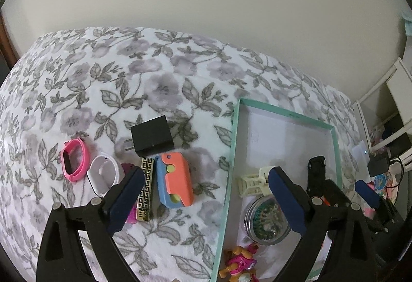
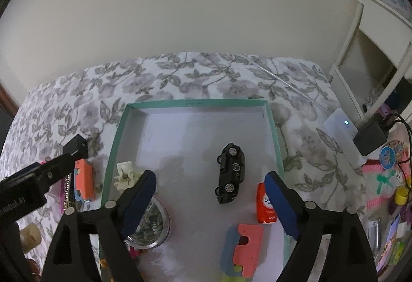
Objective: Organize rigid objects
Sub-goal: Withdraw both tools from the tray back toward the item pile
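A teal-rimmed tray (image 2: 195, 102) lies on the flowered bedspread. In it are a black toy car (image 2: 230, 173) on its side, a red box (image 2: 266, 202), an orange-and-blue toy (image 2: 243, 248), a round clear container (image 2: 152, 225) and a cream plastic piece (image 2: 125, 175). My right gripper (image 2: 210, 177) hangs open above the tray, the car just right of its middle and untouched. My left gripper (image 1: 205, 173) is open over the tray's (image 1: 283, 112) left rim. Left of it lie a black charger (image 1: 152, 136), a second orange-and-blue toy (image 1: 173, 181), a patterned lighter (image 1: 145, 189), a white ring (image 1: 104, 176) and a pink wristband (image 1: 74, 159).
A toy pup figure (image 1: 239, 264) sits at the tray's near corner. Right of the bed are a white device with a lit dot (image 2: 340, 124), a black adapter with cable (image 2: 370, 137), a pile of small toys (image 2: 391, 179) and a white shelf (image 2: 381, 50). A plain wall stands behind.
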A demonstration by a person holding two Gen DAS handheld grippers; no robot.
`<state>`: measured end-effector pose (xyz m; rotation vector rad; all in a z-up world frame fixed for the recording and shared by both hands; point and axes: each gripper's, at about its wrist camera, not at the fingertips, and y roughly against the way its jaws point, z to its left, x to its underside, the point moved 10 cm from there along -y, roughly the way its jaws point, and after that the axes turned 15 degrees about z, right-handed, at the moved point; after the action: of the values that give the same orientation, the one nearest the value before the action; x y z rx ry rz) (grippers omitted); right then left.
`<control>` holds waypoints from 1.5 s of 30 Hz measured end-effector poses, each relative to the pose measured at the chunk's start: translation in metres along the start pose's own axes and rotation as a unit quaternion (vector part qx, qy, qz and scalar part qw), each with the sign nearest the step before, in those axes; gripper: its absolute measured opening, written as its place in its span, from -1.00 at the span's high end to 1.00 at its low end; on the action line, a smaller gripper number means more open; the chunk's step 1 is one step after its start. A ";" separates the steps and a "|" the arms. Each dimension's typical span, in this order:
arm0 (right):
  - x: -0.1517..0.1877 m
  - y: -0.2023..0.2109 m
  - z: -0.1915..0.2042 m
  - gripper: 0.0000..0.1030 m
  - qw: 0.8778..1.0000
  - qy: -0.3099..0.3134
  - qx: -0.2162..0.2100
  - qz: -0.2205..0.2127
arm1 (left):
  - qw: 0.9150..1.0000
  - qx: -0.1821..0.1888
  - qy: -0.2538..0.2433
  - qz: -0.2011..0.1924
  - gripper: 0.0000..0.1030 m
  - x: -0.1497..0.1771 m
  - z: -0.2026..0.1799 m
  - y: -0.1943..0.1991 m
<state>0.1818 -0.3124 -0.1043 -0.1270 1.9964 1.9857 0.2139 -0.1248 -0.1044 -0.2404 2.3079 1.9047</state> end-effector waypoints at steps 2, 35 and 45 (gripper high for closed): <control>0.000 -0.002 0.000 -0.99 1.000 -0.004 0.002 0.000 | 1.000 -0.002 0.001 0.004 -0.89 0.000 0.003 -0.001; -0.010 0.014 0.109 -1.00 0.993 0.067 -0.069 -0.064 | 0.989 -0.015 0.140 -0.036 -0.89 -0.023 0.166 0.036; 0.008 0.005 0.202 -0.96 0.983 0.143 -0.103 -0.057 | 0.984 -0.019 0.175 -0.020 -0.89 -0.015 0.219 0.030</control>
<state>0.2054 -0.1120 -0.0979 -0.5928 1.8877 2.1943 0.2237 0.0967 -0.1141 -0.6713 2.4526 2.0264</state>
